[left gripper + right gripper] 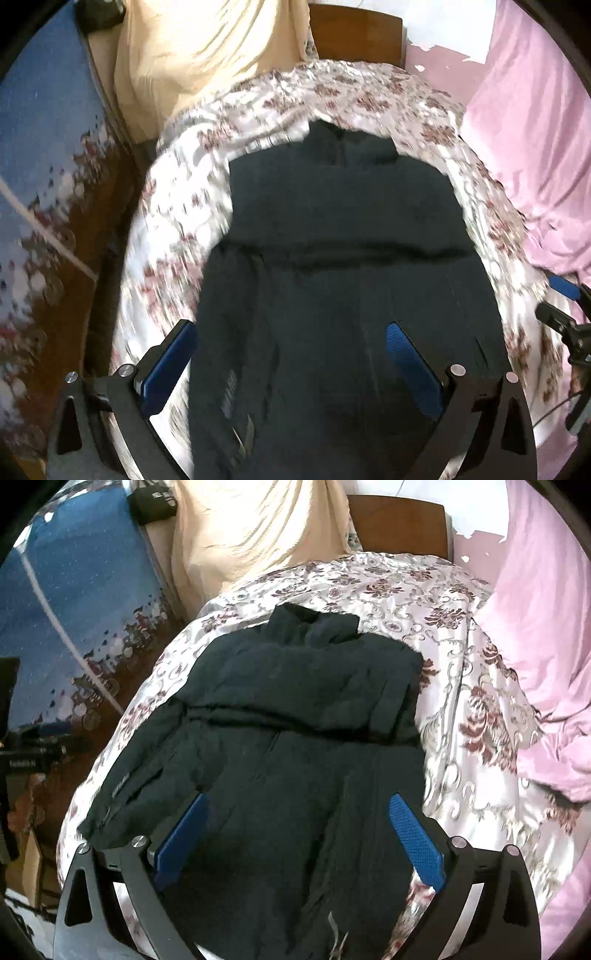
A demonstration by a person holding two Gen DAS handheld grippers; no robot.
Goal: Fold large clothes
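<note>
I judge I'm mid-fold: the dark jacket (295,746) lies along the middle of the bed (480,709) on the flowered cover, collar toward the headboard, sides seemingly turned in, a crease across its middle. My left hand-held gripper (291,354) and right hand-held gripper (299,827) hover over its near end, jaws spread wide, holding nothing. Next, each must pinch a near corner of the hem and carry it toward the collar.

A home bedroom: a bed with a floral bedspread (461,686), wooden headboard (399,524) and pink duvet (546,627).
</note>
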